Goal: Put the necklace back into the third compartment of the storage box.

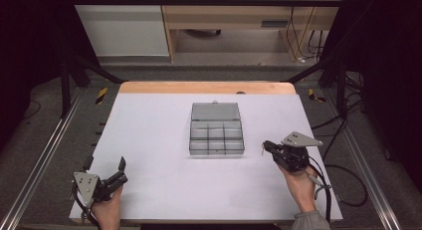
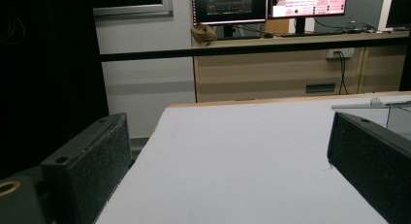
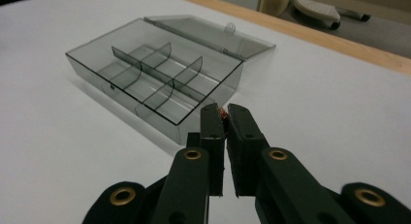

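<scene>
Right gripper view: right claw (image 3: pixel 224 118) pinching small coppery bit; carry level over box (image 3: pixel 155 78) (lid open); left claw (image 1: pixel 119 171) gaping, empty.

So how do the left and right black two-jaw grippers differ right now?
The left gripper has its jaws spread wide with nothing between them; the right gripper is pinched on a small coppery object. The left sits far from the clear compartment box; the right is beside it. Both are hand-held.

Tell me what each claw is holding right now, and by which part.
The right claw pinches a tiny copper-coloured object at its tips; the part gripped cannot be told. The left claw is open, holding nothing.
</scene>
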### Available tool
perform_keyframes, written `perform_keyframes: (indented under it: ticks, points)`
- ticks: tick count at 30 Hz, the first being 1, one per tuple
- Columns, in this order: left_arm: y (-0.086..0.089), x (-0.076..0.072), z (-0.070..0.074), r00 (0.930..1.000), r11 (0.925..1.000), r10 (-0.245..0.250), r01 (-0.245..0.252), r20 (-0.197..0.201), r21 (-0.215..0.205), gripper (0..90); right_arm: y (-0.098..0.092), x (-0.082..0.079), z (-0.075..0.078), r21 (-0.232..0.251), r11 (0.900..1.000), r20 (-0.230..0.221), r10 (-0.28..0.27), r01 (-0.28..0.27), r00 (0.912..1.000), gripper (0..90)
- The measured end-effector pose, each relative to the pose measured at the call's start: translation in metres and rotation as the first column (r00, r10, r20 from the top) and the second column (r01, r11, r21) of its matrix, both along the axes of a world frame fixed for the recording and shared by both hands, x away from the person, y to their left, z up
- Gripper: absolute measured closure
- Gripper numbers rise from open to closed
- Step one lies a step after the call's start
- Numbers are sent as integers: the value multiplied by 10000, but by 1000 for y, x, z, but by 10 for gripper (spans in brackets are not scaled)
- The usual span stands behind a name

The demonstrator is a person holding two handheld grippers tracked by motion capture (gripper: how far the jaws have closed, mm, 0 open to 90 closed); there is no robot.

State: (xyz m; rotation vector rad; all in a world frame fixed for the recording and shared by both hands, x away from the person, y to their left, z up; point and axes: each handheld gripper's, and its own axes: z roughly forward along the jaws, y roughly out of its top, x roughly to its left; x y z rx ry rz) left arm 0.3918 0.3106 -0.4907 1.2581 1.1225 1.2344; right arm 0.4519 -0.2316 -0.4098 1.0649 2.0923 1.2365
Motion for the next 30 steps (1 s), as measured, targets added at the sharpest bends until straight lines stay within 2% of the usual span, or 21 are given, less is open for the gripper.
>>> perform_keyframes:
  ticks: [7, 18, 30]
  points:
    - [0, 0, 0, 10000, 10000, 0, 0, 2, -7, 19, 2, -1, 5, 373, 9993, 325, -6, -6, 9995, 859]
    - [0, 0, 0, 10000, 10000, -2, 2, -1, -8, 19, 15, 4, 16, 315, 9994, 565, 124, -142, 9983, 858]
    - [0, 0, 0, 10000, 10000, -3, 3, 0, -13, 19, 29, 24, 19, 382, 9989, 638, 264, -288, 9976, 858]
